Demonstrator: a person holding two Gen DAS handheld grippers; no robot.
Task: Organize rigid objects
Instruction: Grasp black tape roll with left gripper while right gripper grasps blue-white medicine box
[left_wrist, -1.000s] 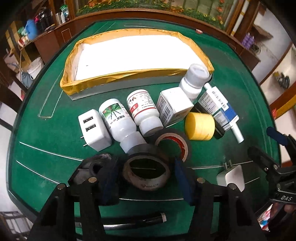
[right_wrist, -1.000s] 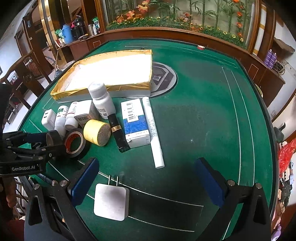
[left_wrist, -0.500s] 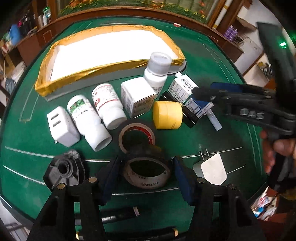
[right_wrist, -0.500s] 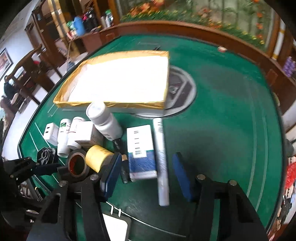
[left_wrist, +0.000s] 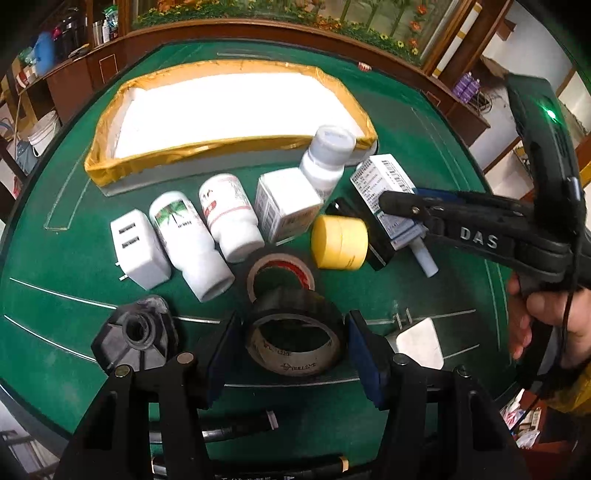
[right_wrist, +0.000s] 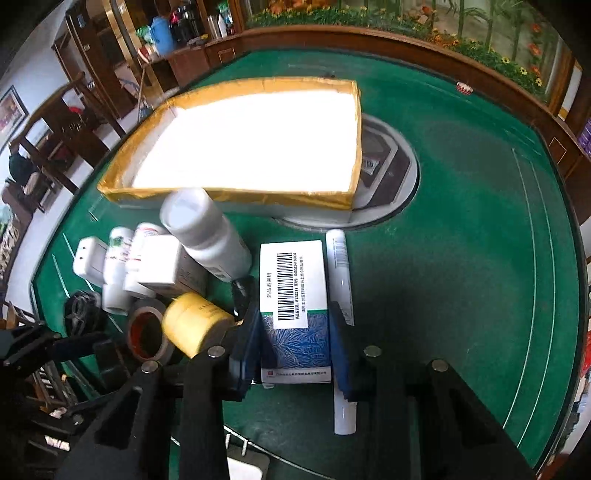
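The right gripper (right_wrist: 295, 343) has just been closing its fingers onto the medicine box (right_wrist: 294, 295), which lies on the bench (right_wrist: 461, 258) beside the white tube (right_wrist: 341, 280). The left gripper (left_wrist: 293, 350) holds the black tape roll (left_wrist: 294, 341) just above the bench. The next move likely calls for lifting both into the yellow-rimmed tray (left_wrist: 229, 147).

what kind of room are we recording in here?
Likely a home or teahouse-style lounge, not a lab: a green felt game table with a wooden rim, dark wooden chairs beside it, and a planter of flowers along the far wall.
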